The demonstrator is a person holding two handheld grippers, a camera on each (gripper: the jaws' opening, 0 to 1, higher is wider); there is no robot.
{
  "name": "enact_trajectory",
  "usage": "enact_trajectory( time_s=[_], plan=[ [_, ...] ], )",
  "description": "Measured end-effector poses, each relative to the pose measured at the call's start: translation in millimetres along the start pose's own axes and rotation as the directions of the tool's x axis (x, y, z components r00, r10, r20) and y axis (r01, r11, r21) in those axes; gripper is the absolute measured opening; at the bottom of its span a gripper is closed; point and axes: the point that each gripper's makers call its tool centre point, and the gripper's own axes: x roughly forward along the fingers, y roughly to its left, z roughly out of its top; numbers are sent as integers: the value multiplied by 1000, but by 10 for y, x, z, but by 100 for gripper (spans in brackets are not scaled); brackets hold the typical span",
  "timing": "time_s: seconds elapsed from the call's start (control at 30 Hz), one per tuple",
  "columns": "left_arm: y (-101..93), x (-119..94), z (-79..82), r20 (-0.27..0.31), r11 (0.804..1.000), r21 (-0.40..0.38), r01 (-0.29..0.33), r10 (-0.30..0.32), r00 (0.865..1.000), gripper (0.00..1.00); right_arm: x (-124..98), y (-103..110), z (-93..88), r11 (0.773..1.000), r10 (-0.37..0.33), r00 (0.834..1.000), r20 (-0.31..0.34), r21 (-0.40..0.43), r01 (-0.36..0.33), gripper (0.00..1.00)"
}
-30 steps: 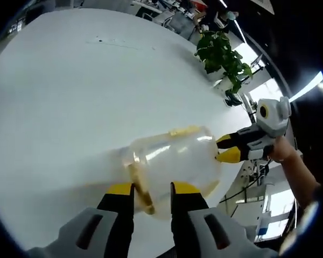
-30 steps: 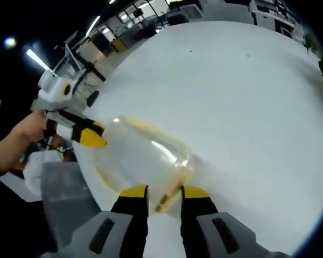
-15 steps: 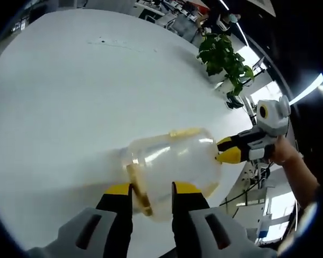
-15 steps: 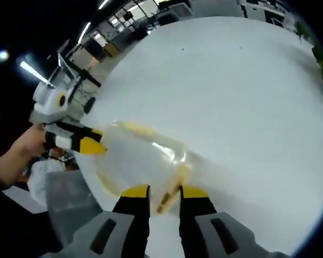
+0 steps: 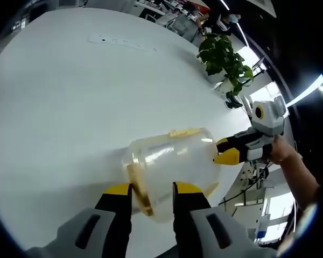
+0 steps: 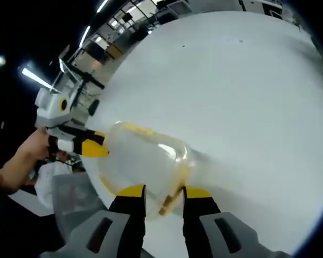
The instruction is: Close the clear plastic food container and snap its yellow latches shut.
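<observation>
You have a white table (image 5: 70,97) beyond the fingers and a potted plant (image 5: 222,56) far right of them.

We see the clear plastic food container (image 5: 172,169) lying near the white table's near edge, its lid on. One yellow latch (image 5: 139,189) runs down its near-left side; another latch (image 5: 184,131) edges its far side.

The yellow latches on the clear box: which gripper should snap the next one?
Probably left: a yellow latch lies between the left gripper tips, while the right gripper only touches the container wall.
</observation>
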Motion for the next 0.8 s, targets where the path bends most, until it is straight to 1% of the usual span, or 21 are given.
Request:
enact_trajectory(
  time_s=[0.1, 0.17, 0.2, 0.27, 0.3, 0.33, 0.4, 0.43, 0.5, 0.57, 0.63, 0.7, 0.73, 0.77, 0.8],
  plan=[
    [-23, -1, 2, 1, 1000, 3, -1, 1, 1000, 29, -4, 1, -7, 1000, -8, 1000, -1, 15, 8, 25],
    [-33, -5, 0, 2, 1000, 12, 3, -3, 1000, 29, -5, 8, -6, 1000, -16, 1000, -6, -2, 16, 25],
    [-33, -7, 4, 6, 1000, 16, 3, -3, 1000, 29, -9, 7, 5, 999, -26, 1000, -3, -32, 26, 25],
    [-42, -10, 5, 15, 1000, 21, -2, 2, 1000, 30, -21, 29, -8, 998, -33, 999, -9, -60, 32, 26],
    [-43, -9, 9, 18, 998, 57, -9, 8, 1000, 31, -29, 35, -8, 997, -40, 999, -10, -71, 39, 26],
    [-40, -14, 18, 20, 997, 69, -17, 16, 1000, 31, -21, 33, -7, 996, -46, 999, -8, -73, 45, 26],
    [-38, -24, 30, 26, 992, 118, -38, 36, 999, 31, -19, 35, -9, 996, -56, 998, -6, -76, 55, 26],
    [-55, -32, 19, 25, 991, 124, -44, 41, 999, 31, -14, 27, -3, 995, -62, 998, -5, -84, 61, 26],
    [-44, -49, 20, 29, 985, 161, -69, 65, 997, 32, -16, 20, 0, 993, -71, 997, -2, -94, 71, 27],
    [-33, -52, 27, 39, 978, 187, -87, 81, 996, 34, -27, 4, 4, 988, -97, 995, 9, -119, 97, 29],
    [-19, -60, 45, 53, 968, 226, -111, 102, 993, 37, -39, -3, 5, 984, -110, 994, 20, -138, 112, 31],
    [1, -77, 65, 68, 952, 270, -142, 129, 989, 40, -50, -14, 18, 976, -130, 991, 33, -170, 134, 34],
    [3, -86, 83, 79, 937, 311, -159, 141, 987, 42, -49, -20, 25, 973, -137, 990, 37, -184, 142, 34],
    [-6, -90, 90, 85, 926, 339, -167, 147, 985, 42, -51, -17, 30, 968, -143, 989, 41, -200, 149, 34],
    [-24, -96, 98, 93, 908, 380, -177, 153, 984, 42, -57, -10, 52, 954, -151, 987, 51, -254, 159, 34]
  ],
)
